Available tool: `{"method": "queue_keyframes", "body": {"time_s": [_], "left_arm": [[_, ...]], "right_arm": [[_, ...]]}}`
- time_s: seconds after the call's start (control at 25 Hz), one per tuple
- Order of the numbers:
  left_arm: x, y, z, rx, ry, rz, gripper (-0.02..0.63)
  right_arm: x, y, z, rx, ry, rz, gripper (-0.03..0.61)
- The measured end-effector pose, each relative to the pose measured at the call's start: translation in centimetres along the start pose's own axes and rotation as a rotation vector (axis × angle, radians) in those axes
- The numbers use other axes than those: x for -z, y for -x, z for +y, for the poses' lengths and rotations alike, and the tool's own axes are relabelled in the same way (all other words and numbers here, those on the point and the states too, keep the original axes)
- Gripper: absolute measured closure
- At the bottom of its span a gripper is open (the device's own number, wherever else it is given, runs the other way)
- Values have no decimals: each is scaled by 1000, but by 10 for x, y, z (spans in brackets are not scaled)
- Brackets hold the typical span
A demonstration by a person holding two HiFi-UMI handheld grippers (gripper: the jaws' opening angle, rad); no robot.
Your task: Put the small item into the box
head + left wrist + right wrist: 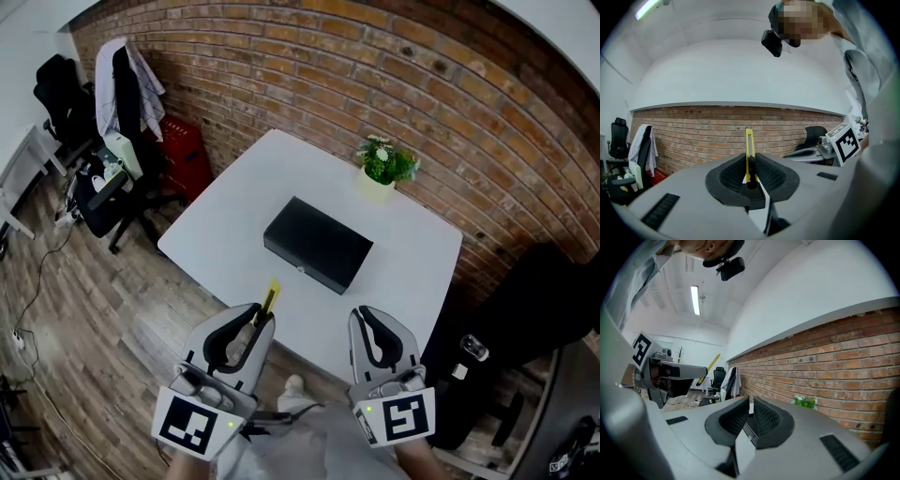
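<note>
Left tongs (749, 165) pinching a yellow utility knife (749, 144), held on the near side of the closed black box (318, 245); right tongs (751, 408) pressed nearly together, empty; box sits mid white bench (417, 272), potted plant (382, 167) behind box.

Plastic cutter (749, 152), matt box (317, 245), smooth table (234, 216), rough brick wall (375, 75).

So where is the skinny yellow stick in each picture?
Head view: the thin yellow stick pokes out of the left tongs, low and left of centre.
Left gripper view: the stick stands upright in the middle, pinched between the tongs.
Right gripper view: it is small and slanted, left of centre.
Shared landmark: the red brick wall shows in all three.
</note>
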State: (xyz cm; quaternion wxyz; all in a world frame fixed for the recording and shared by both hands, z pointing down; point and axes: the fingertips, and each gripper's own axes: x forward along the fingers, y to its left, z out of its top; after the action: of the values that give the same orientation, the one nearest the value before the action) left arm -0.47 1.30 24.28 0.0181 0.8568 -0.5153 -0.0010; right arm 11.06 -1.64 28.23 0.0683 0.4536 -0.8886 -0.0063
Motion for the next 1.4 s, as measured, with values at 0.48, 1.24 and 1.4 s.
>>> {"method": "queue_keyframes", "body": {"time_s": [0.48,1.24,1.4], "left_arm": [[4,-11,3,-38,3,6,537],[19,-38,63,8,22,32,537],[27,-45,81,35,27,51,537]], "right_arm": [[22,-13,-2,-45,-58,47,522],[55,-80,16,27,-74,148,522],[69,-101,19,60,-80,174,522]]}}
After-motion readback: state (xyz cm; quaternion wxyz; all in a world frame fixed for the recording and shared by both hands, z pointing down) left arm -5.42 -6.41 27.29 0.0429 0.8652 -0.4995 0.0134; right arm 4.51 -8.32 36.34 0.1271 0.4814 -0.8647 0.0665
